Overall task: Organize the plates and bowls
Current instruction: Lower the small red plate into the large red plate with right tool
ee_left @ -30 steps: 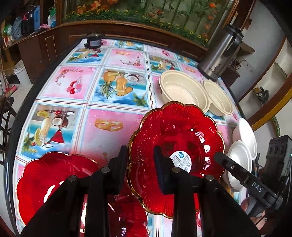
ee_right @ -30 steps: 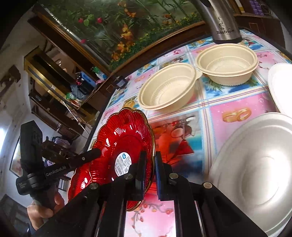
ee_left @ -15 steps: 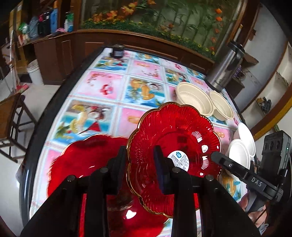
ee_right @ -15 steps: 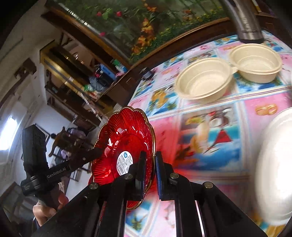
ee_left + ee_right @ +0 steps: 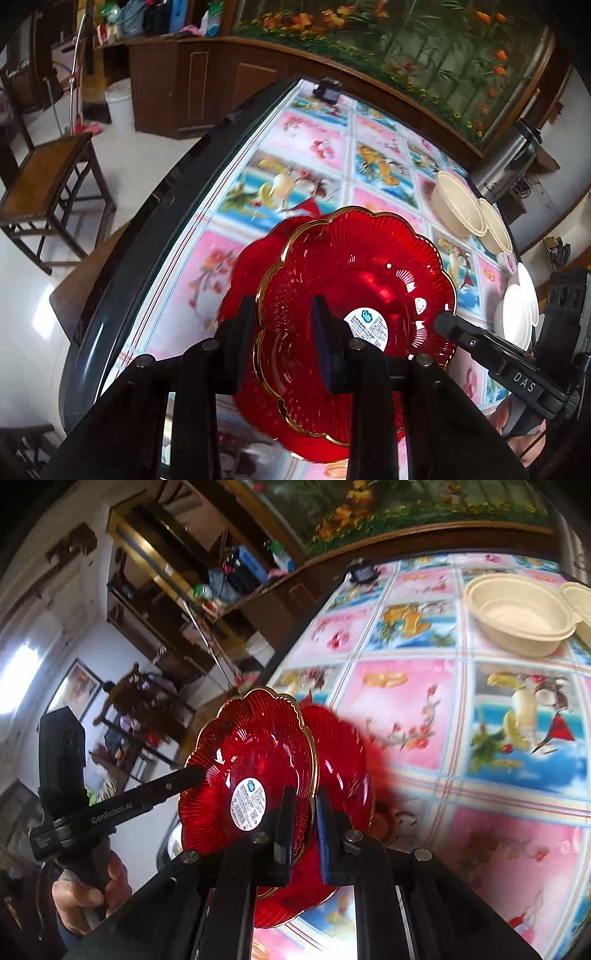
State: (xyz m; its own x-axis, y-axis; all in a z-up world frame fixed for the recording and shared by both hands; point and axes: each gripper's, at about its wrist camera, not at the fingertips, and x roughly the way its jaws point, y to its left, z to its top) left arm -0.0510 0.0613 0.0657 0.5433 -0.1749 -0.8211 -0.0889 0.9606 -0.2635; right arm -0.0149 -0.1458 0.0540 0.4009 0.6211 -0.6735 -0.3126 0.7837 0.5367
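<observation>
Above the surface's (image 5: 155, 236) near left edge, both grippers hold one red scalloped plate (image 5: 354, 295) by opposite rims: the left gripper (image 5: 284, 332) and right gripper (image 5: 303, 812) have fingers narrowed onto it, sharing its weight. It hangs over a second red plate (image 5: 347, 753), likely for stacking. Cream bowls (image 5: 517, 613) sit well apart, leaving open room.

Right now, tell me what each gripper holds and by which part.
Both hold the same red scalloped plate by its gold rim: the left gripper clamps the near edge in its own view, the right gripper the opposite edge.
</observation>
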